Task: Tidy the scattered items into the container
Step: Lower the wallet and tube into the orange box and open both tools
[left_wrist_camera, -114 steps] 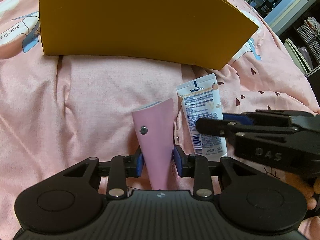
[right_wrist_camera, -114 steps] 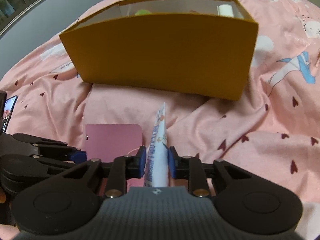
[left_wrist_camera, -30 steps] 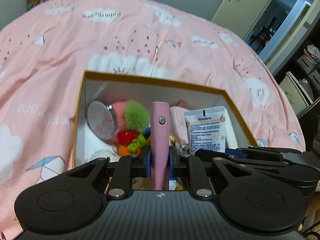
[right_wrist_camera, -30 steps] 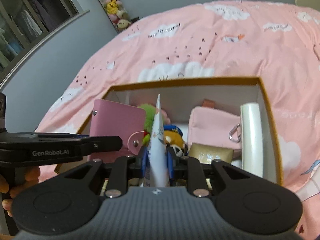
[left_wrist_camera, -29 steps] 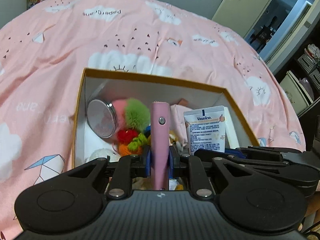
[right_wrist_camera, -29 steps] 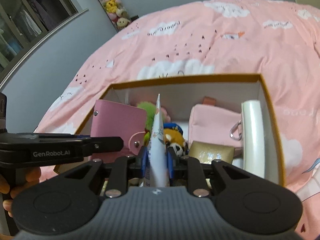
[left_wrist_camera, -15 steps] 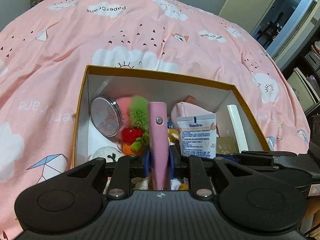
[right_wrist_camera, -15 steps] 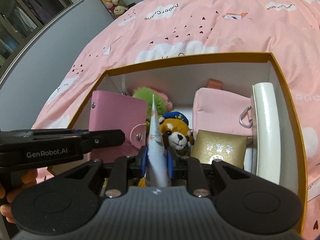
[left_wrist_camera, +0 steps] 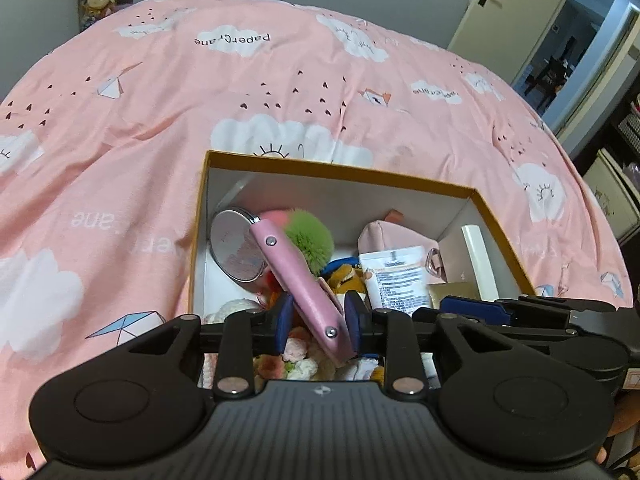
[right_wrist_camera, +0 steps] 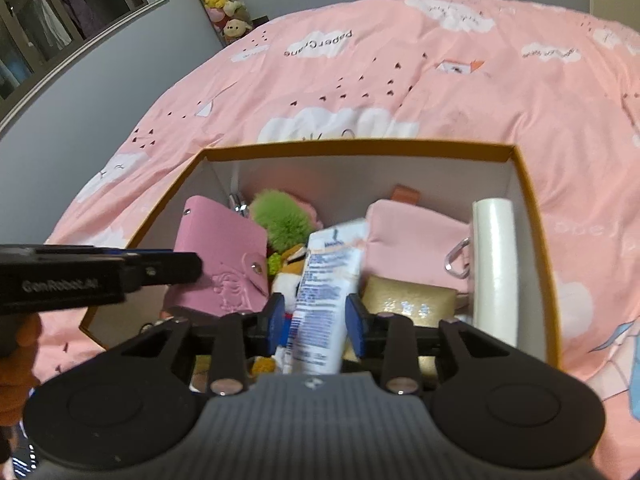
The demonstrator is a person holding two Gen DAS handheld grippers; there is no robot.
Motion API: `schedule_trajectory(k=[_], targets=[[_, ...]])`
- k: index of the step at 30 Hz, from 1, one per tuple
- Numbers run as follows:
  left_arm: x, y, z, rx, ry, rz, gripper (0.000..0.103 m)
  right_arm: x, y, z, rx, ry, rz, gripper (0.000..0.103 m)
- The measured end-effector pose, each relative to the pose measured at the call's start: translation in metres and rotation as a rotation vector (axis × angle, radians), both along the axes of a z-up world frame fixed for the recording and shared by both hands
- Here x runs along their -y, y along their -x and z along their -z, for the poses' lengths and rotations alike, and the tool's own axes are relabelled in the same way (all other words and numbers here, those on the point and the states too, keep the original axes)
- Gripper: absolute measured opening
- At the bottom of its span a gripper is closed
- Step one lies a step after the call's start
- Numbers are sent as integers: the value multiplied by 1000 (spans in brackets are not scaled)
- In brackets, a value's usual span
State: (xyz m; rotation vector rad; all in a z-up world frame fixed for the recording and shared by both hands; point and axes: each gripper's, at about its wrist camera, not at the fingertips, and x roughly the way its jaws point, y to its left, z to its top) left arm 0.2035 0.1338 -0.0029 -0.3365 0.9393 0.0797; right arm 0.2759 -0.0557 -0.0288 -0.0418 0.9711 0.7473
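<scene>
Wallet [left_wrist_camera: 301,285] tilted left, tube [right_wrist_camera: 325,295] w/ slight right lean

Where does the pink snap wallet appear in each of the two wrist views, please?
Left wrist: pink snap wallet, lower centre, tilted edge-on.
Right wrist: wallet left of centre, flat face showing.
Shared landmark: green pompom, just right of the wallet in both.

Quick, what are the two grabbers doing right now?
Left gripper: opening, pink wallet tipping loose between its jaws.
Right gripper: opening, lotion tube slipping out between its jaws.
</scene>
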Motion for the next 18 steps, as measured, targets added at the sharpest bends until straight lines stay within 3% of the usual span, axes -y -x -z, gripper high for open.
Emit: schedule_trajectory(k=[5,10,18], targets=[[4,1,-2,-15,-59,7,30,1,5,-6,64,29,6,37],[10,-1,10,-61,-93,18,22,-3,8,-1,75,56,-29,28],[16,9,5,-6,-122,-20,23,-3,16,4,92,74,-52,26]])
